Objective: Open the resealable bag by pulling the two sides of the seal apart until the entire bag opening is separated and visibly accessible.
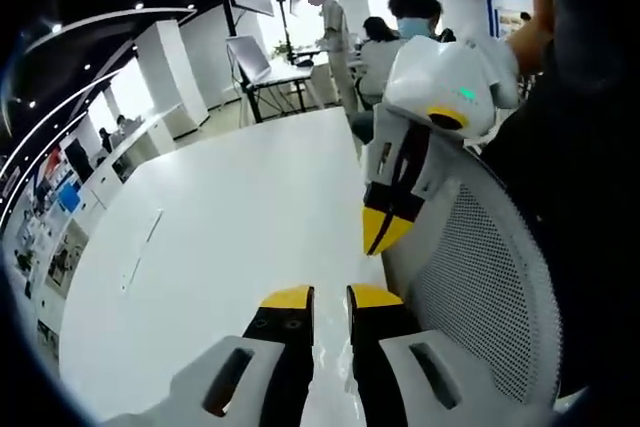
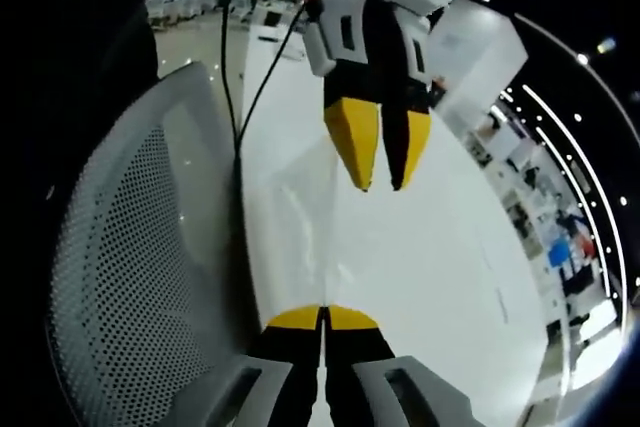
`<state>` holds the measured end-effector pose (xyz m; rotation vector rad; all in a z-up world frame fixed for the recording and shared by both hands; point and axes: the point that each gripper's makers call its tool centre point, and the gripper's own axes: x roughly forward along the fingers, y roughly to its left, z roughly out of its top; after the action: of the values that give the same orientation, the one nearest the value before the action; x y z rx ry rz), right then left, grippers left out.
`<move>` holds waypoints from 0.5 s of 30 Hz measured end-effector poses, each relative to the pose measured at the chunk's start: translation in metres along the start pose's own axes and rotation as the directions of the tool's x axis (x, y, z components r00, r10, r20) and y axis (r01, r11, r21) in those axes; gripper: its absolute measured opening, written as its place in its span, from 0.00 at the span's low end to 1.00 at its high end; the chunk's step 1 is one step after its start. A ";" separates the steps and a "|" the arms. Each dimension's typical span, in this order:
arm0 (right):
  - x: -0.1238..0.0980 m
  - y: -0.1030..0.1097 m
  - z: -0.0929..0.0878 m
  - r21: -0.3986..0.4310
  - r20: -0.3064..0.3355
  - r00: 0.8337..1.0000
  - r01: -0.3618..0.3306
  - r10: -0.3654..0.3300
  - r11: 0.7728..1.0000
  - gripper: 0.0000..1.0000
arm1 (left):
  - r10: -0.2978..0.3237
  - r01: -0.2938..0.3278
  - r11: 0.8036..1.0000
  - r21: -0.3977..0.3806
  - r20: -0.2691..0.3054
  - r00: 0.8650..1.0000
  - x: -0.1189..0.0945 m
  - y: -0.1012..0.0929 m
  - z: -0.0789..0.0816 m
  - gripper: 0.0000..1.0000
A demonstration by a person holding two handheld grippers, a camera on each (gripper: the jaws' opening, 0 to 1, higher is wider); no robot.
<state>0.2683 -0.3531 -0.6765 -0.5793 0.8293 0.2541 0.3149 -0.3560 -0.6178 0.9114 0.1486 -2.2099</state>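
An open-plan office, this one. Beyond the long white table (image 1: 220, 237), people sit at desks (image 1: 285, 75); a mesh office chair (image 1: 490, 267) stands beside the table.

The bodies of the left hand-held gripper (image 1: 330, 297) and right hand-held gripper (image 2: 323, 313) were cut off by the bottom edge of their own views. The mesh chair (image 1: 490, 287) hid the near edge of the worktop (image 1: 230, 227) (its rim ran out of frame). Wall posters (image 1: 60, 227) were too small to read. People at the far desk (image 1: 280, 75) were blurred.
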 end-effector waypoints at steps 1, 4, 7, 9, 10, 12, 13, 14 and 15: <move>0.000 0.000 0.001 -0.009 -0.001 1.000 0.000 0.000 1.000 0.00 | -0.009 0.009 1.000 0.001 -0.009 1.000 0.003 -0.001 0.000 0.11; 0.001 0.000 0.003 -0.028 -0.003 1.000 -0.001 0.000 1.000 0.00 | -0.025 0.025 1.000 0.002 -0.025 0.999 0.011 -0.004 -0.001 0.11; 0.002 -0.001 0.005 -0.044 -0.002 1.000 -0.001 0.001 0.999 0.00 | -0.043 0.043 0.999 -0.005 -0.030 0.999 0.019 -0.008 -0.001 0.11; 0.002 -0.001 0.007 -0.054 -0.002 1.000 -0.001 0.001 0.999 0.00 | -0.050 0.050 0.999 -0.018 -0.027 0.998 0.023 -0.009 0.001 0.11; 0.002 -0.001 0.007 -0.058 -0.002 1.000 -0.002 0.002 0.998 0.00 | -0.055 0.054 0.998 -0.025 -0.024 0.998 0.024 -0.010 0.001 0.11; 0.003 0.000 0.009 -0.064 0.001 1.000 -0.002 0.002 0.998 0.00 | -0.063 0.062 0.997 -0.042 -0.025 0.998 0.027 -0.011 0.001 0.10; 0.003 0.000 0.009 -0.070 0.002 1.000 -0.003 0.003 0.998 0.00 | -0.063 0.061 0.997 -0.046 -0.029 0.998 0.029 -0.011 0.000 0.10; 0.003 0.001 0.010 -0.073 0.003 1.000 -0.004 0.004 0.997 0.00 | -0.064 0.062 0.997 -0.045 -0.032 0.997 0.030 -0.011 -0.001 0.10; 0.004 0.001 0.010 -0.076 0.003 1.000 -0.004 0.004 0.997 0.00 | -0.062 0.061 0.997 -0.047 -0.039 0.997 0.031 -0.011 -0.002 0.10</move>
<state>0.2764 -0.3463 -0.6742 -0.6481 0.8205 0.2915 0.2939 -0.3654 -0.6416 0.9387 0.2484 -2.2358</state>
